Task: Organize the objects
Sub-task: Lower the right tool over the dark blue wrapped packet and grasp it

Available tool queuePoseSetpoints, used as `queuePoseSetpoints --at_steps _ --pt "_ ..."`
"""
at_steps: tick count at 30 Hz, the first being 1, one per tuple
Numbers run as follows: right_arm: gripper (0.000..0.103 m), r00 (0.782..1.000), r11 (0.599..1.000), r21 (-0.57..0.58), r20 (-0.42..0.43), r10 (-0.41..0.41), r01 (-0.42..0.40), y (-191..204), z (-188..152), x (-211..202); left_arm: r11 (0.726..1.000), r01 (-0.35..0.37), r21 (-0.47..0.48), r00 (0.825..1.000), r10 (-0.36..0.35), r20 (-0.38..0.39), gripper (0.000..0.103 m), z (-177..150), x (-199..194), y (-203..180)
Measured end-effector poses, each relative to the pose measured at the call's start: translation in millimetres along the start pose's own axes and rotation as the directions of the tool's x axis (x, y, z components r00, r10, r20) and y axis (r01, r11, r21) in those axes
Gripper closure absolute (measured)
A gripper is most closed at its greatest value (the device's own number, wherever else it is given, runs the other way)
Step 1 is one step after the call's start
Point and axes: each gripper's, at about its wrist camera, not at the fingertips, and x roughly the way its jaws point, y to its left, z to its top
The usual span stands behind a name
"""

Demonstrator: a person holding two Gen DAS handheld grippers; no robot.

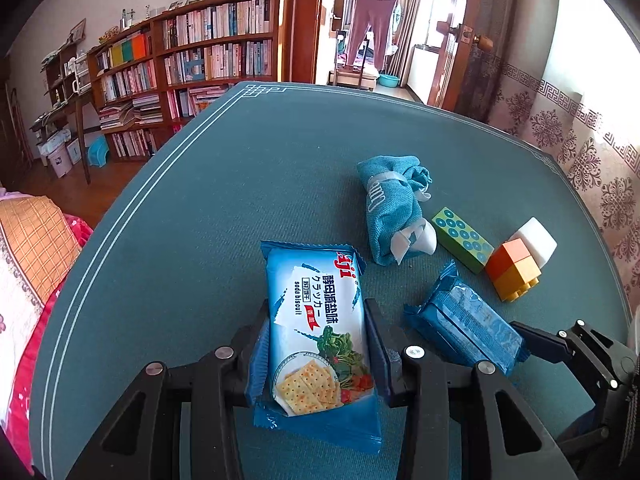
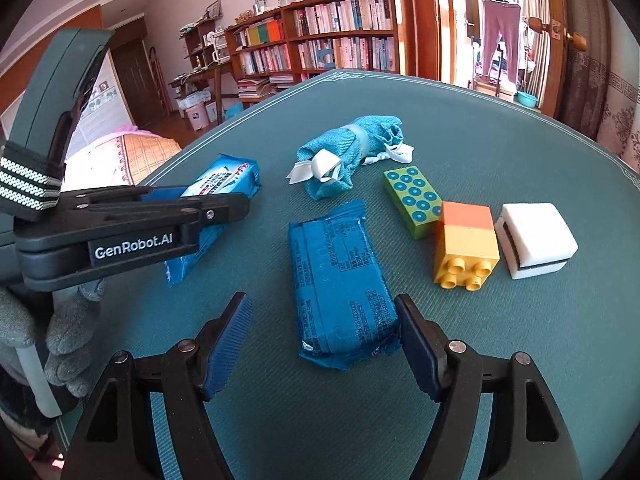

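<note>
Step in hand: the left gripper [image 1: 316,344] is clamping its jaws on the long sides of the face-up soda biscuit packet [image 1: 316,332], low in the centre of the left wrist view; by my reading the packet is being held for sorting beside its twin.
Right gripper: the right gripper [image 2: 324,344] is standing with jaws apart around the near end of the face-down blue packet [image 2: 340,280]; the right pad is lying just beside or grazing the wrapper, the left pad is standing off it, so nothing is being gripped.
Next move, as a judgement: the right jaws are needing to centre on the packet and close before any lift.
Other things: the rolled teal cloth [image 2: 348,152] is lying upper centre; the green dotted block [image 2: 414,200], orange-and-yellow block [image 2: 466,244] and white sponge [image 2: 534,236] are sitting in a touching row at the right.
Surface: everything is resting on the teal table [image 2: 500,360].
Containers: none is showing in either view, so nothing is sitting inside anything.
</note>
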Motion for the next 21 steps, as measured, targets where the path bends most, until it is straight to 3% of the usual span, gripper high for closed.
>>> queuePoseSetpoints --at_steps 7,12,16,21 --pt "0.031 0.994 0.994 -0.003 -0.015 -0.109 0.109 2.8 10.5 16.1 1.0 0.002 0.008 1.0 -0.002 0.001 0.058 -0.5 -0.7 -1.2" --pt "0.043 0.984 0.985 -0.019 -0.028 -0.174 0.174 7.5 14.5 23.8 1.0 0.005 0.012 1.0 -0.005 -0.003 0.058 -1.0 0.2 -0.8" --pt "0.058 0.984 0.984 -0.043 -0.02 -0.177 0.176 13.5 13.5 23.2 1.0 0.007 0.019 1.0 -0.007 -0.003 0.058 -2.5 0.2 -4.0" --pt "0.061 0.987 0.987 -0.031 -0.021 -0.158 0.157 15.0 6.4 16.7 1.0 0.011 0.026 1.0 -0.011 -0.002 0.058 -3.3 -1.0 -6.6"
